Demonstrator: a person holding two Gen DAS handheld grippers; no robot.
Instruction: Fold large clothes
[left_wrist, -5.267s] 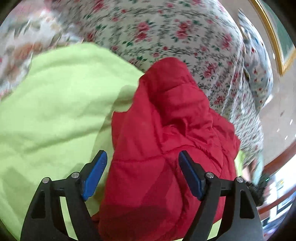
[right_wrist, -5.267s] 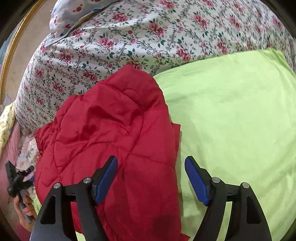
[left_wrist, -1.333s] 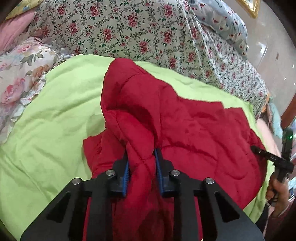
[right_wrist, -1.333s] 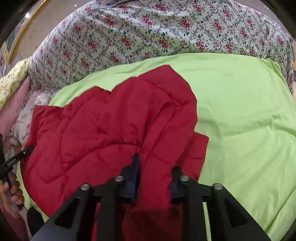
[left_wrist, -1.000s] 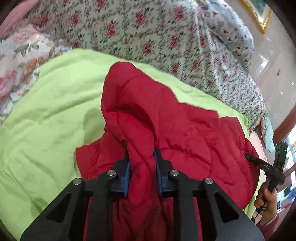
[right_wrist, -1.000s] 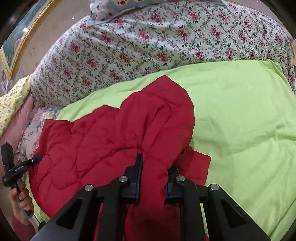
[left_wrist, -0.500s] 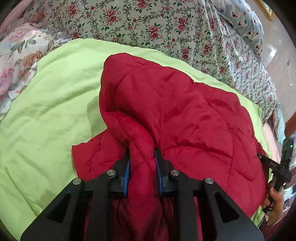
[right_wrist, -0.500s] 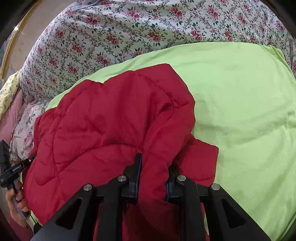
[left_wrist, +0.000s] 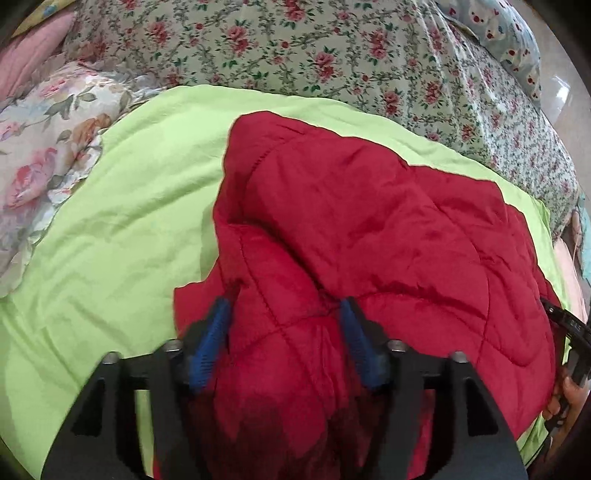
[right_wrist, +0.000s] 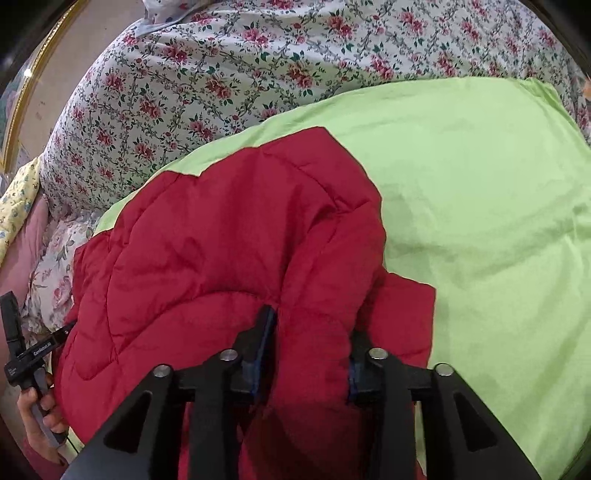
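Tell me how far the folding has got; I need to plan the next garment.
Done: the red quilted jacket lies doubled over on the green sheet. In hand: the left gripper and right gripper are opening, fabric between their jaws. Left: further folds; it looks bulky and uneven.

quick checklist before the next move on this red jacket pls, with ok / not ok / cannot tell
1. Left gripper letting go: ok, jaws opening, pads standing off the red quilted padded jacket that bulges between them.
2. Right gripper letting go: cannot tell, jaws opening, but fabric still fills the gap.
3. Jacket resting on the lime green sheet: ok, it lies on the sheet.
4. Fold lying flat: not ok, a puffy ridge stands up along the folded edge.
5. Jacket edges lined up: cannot tell, a lower layer sticks out at the side, the rest is hidden.
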